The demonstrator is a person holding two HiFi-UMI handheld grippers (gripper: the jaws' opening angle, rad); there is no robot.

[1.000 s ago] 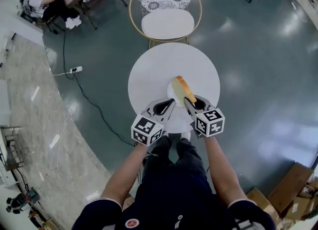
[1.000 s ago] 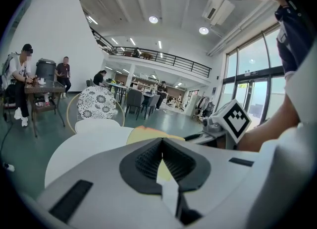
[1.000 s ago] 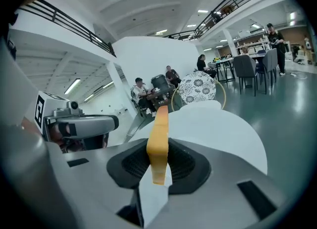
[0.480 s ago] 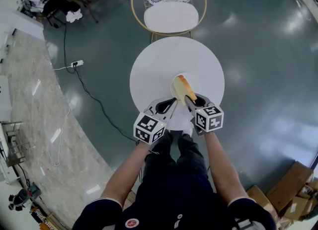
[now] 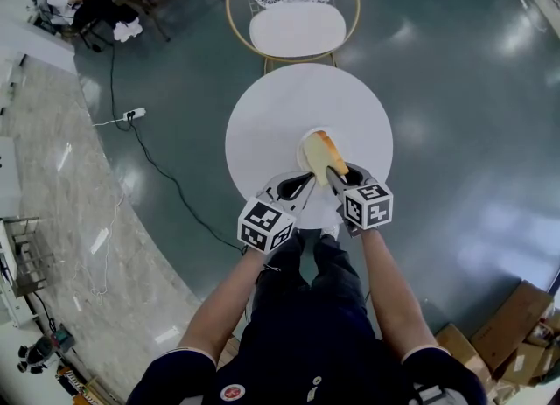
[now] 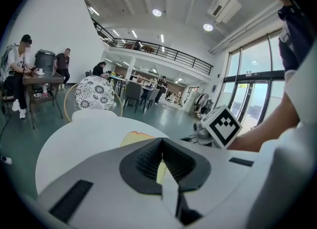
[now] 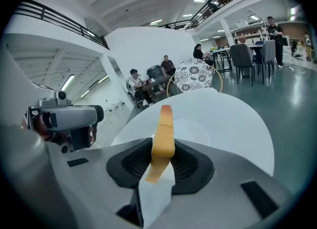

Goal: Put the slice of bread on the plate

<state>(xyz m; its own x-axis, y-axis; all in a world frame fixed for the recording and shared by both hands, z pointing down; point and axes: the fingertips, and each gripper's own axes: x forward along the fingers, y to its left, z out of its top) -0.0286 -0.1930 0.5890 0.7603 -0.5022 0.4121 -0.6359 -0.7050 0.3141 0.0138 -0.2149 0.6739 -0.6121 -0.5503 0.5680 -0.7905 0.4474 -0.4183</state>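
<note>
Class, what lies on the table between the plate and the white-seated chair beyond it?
Nothing: that stretch of the table between the plate and the chair is bare, as the head view shows.

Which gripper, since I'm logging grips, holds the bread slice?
The right gripper: its jaws clamp the bread slice, while the left gripper has its jaws shut on nothing.
</note>
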